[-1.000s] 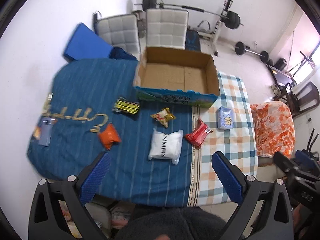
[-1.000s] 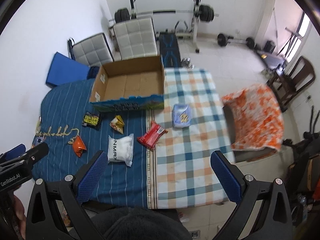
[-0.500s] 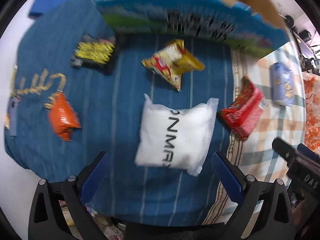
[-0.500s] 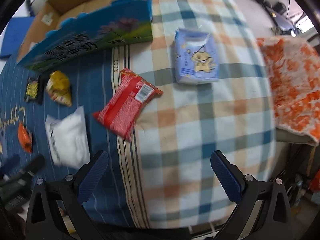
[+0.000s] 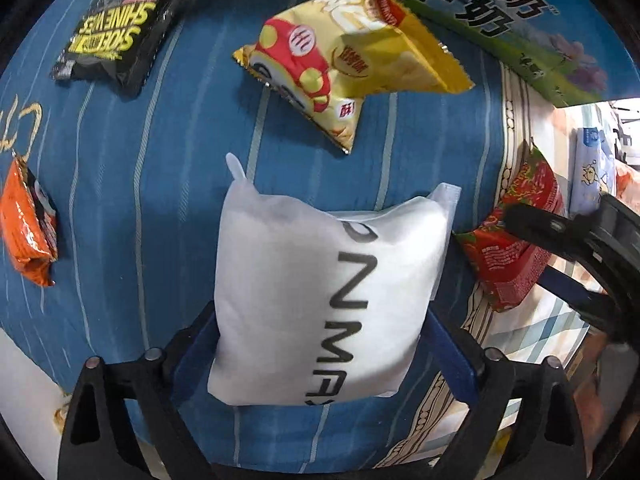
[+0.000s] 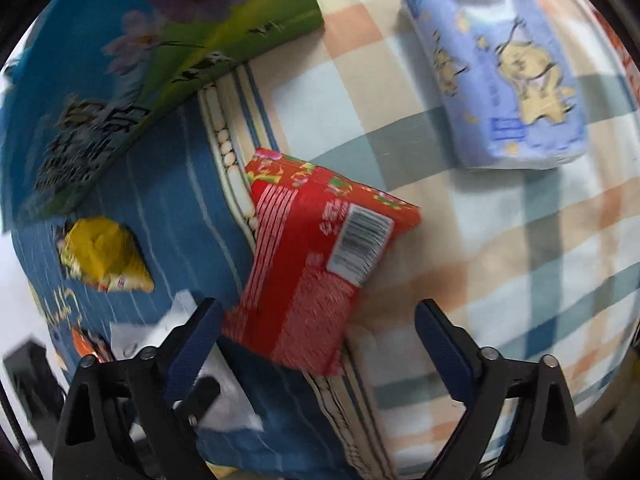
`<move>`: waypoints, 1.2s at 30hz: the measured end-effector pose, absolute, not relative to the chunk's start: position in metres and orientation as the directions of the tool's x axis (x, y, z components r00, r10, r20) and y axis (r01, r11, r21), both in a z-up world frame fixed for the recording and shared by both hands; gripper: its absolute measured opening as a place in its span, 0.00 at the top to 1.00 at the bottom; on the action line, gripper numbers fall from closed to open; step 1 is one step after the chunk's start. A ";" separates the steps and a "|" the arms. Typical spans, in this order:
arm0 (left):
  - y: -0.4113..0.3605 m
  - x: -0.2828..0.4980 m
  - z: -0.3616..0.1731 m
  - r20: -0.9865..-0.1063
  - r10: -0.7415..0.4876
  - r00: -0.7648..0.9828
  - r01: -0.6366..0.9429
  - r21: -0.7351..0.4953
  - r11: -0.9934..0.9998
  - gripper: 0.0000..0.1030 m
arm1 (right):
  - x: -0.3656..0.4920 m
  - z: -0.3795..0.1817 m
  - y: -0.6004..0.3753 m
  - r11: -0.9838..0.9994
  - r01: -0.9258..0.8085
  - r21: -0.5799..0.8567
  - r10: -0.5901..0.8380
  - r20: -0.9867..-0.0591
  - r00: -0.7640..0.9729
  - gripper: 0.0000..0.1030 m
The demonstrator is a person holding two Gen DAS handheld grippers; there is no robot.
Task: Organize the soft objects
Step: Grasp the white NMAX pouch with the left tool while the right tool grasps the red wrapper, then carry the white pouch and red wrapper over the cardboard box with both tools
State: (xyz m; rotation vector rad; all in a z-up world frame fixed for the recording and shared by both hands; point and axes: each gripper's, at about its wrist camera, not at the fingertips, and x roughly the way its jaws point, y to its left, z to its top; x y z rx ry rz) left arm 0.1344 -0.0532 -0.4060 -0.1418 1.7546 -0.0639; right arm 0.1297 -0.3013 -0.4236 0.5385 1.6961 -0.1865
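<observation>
My left gripper (image 5: pixel 320 344) is open, low over the blue cloth, with its fingers on either side of a white soft pack (image 5: pixel 320 296) lettered in black. A yellow snack bag (image 5: pixel 344 60) lies beyond it, a black-and-yellow pack (image 5: pixel 116 40) at the far left, an orange pack (image 5: pixel 26 224) at the left edge. My right gripper (image 6: pixel 318 332) is open just above a red snack pack (image 6: pixel 316 256); the pack lies partly between its fingers. A pale blue tissue pack (image 6: pixel 500 68) lies at the upper right on the checked cloth.
The printed wall of the cardboard box (image 5: pixel 500 12) stands right behind the packs; it also shows in the right wrist view (image 6: pixel 160 48). The right gripper's frame (image 5: pixel 580 264) shows at the right of the left wrist view, close to the red pack (image 5: pixel 516 240).
Both grippers have come down from high above the table to close over the packs: the left around the white pack, the right over the red pack.
</observation>
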 end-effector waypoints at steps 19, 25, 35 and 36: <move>-0.058 0.081 -0.397 -0.974 -0.125 -0.188 0.052 -0.137 0.989 0.20 | 0.077 -0.440 -0.254 0.964 0.265 0.028 0.086 -0.974 -0.211 0.41; -0.078 0.066 -0.377 -0.982 -0.103 -0.157 0.129 -0.124 0.984 0.28 | 0.071 -0.423 -0.231 0.953 0.302 -0.020 0.035 -0.984 -0.176 0.51; -0.096 0.048 -0.288 -0.994 -0.109 -0.031 0.234 -0.113 0.966 0.31 | 0.051 -0.352 -0.216 0.961 0.278 -0.002 0.022 -0.996 -0.083 0.54; -0.093 0.046 -0.280 -0.994 -0.111 -0.008 0.245 -0.109 0.963 0.31 | 0.049 -0.341 -0.213 0.957 0.289 0.015 0.035 -0.997 -0.063 0.54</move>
